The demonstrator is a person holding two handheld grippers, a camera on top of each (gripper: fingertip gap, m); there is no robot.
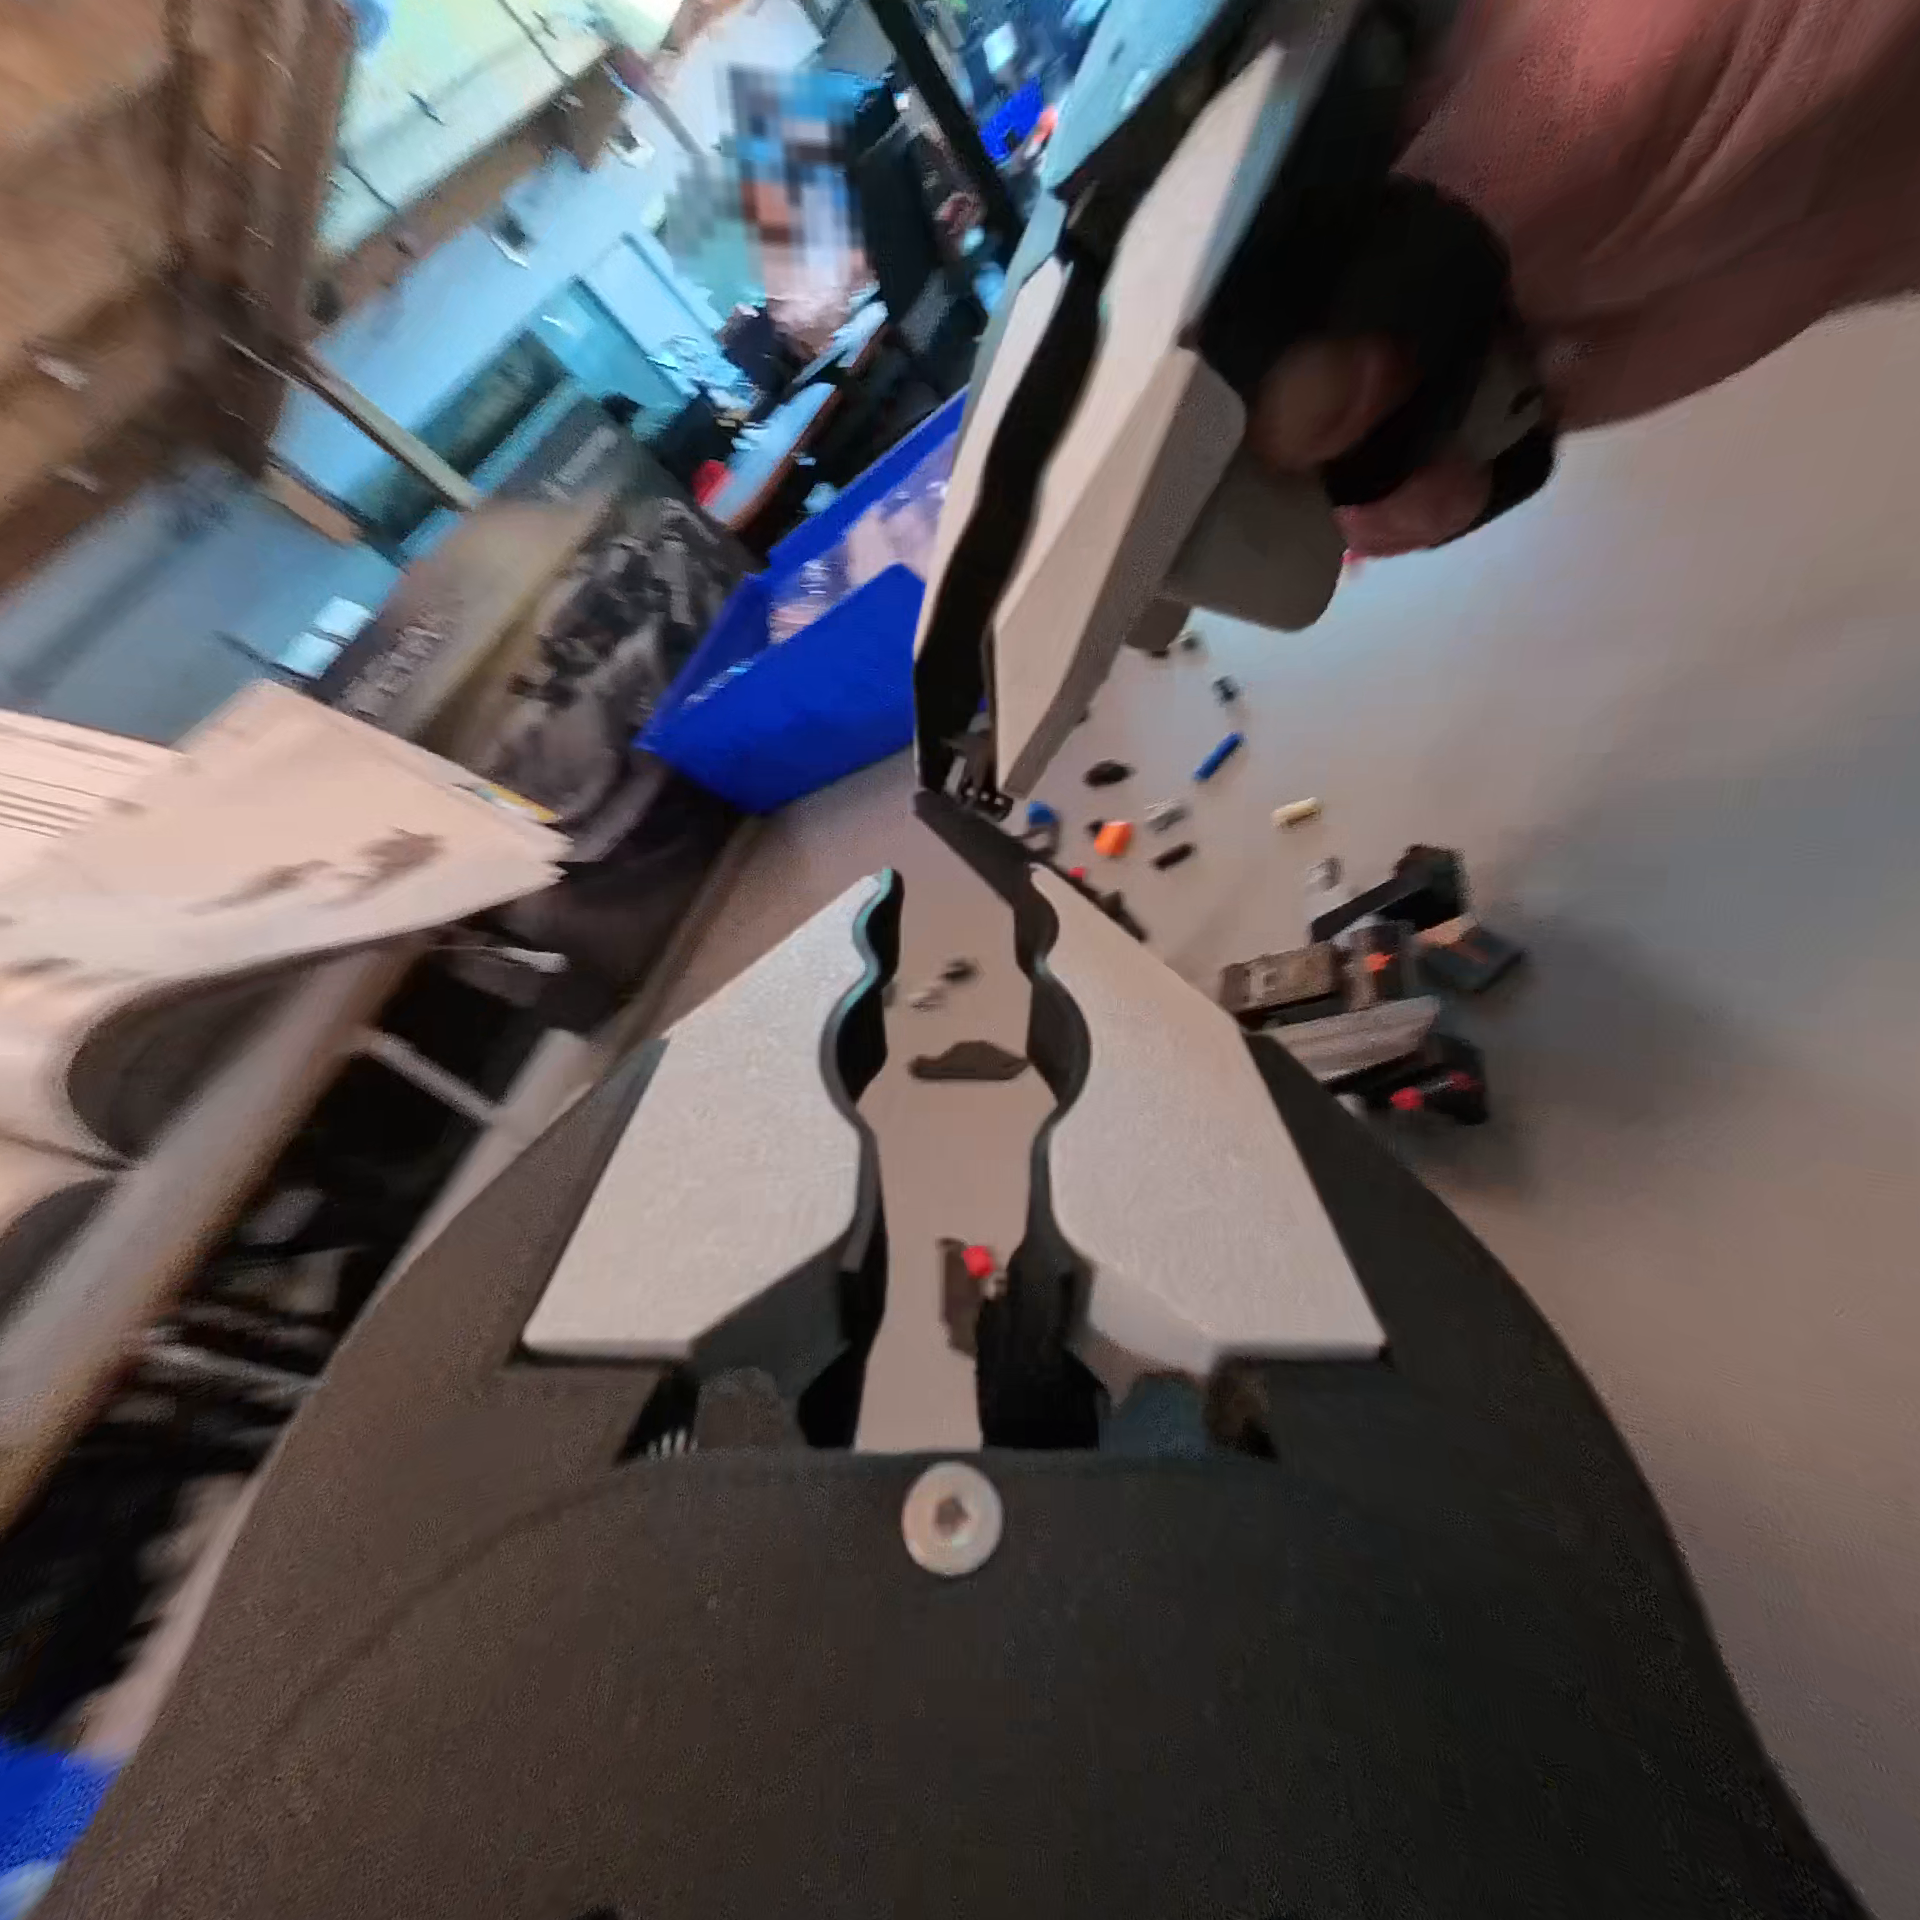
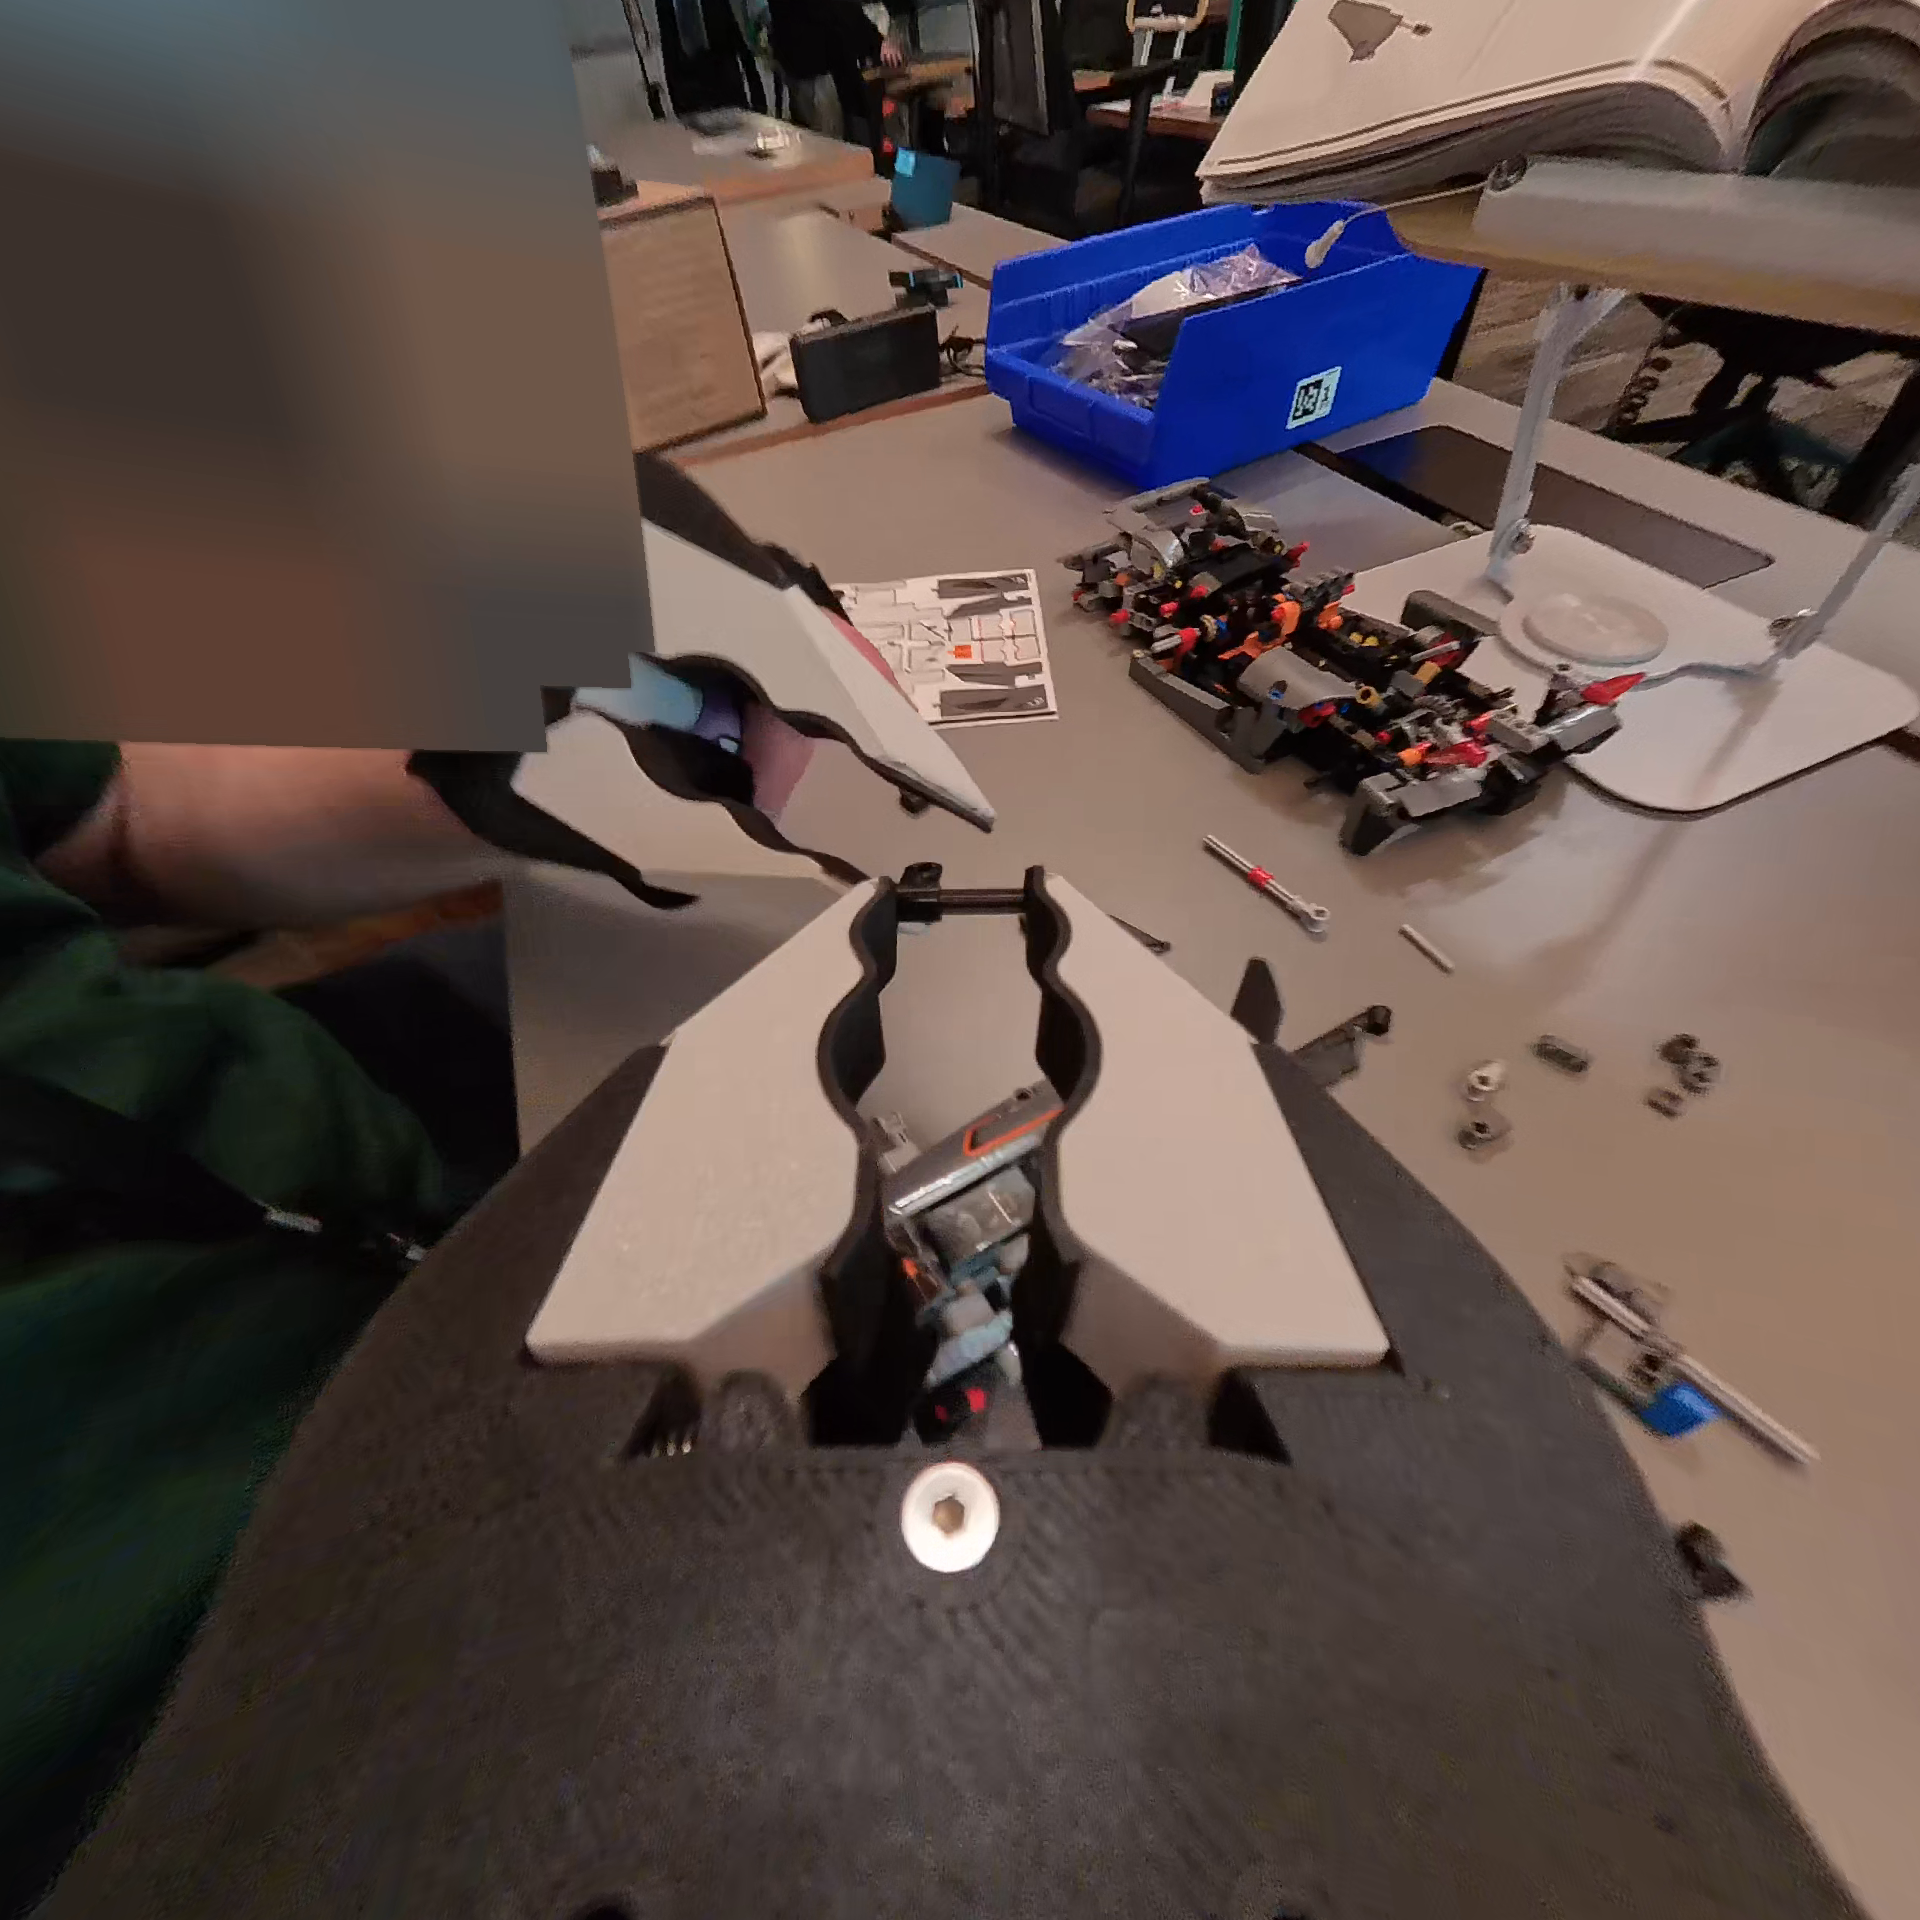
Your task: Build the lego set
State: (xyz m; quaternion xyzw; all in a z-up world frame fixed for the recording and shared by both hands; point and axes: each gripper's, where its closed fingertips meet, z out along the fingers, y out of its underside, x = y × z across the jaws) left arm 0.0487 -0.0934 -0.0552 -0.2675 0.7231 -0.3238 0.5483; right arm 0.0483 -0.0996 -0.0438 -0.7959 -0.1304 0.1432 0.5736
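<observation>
My right gripper (image 2: 961,891) is shut on a thin black axle with a connector (image 2: 966,900), held crosswise between its tips above the grey table. It shows from the upper right in the left wrist view (image 1: 971,779), with the black piece (image 1: 977,795) at its tips. My left gripper (image 1: 909,844) is open and empty, its tips just short of that piece. It comes in from the left in the right wrist view (image 2: 904,842). The part-built lego car chassis (image 2: 1340,665) lies on the table at the right and shows blurred in the left wrist view (image 1: 1371,997).
A blue bin (image 2: 1226,343) with plastic bags stands behind the chassis. An open instruction book (image 2: 1558,94) rests on a stand (image 2: 1683,665). A sticker sheet (image 2: 956,644), loose axles (image 2: 1262,883), small pieces (image 2: 1579,1081) and a grey sub-assembly (image 2: 977,1174) lie on the table. A green sleeve (image 2: 156,1039) is at left. My two grippers' fingertips are within a few centimetres of each other.
</observation>
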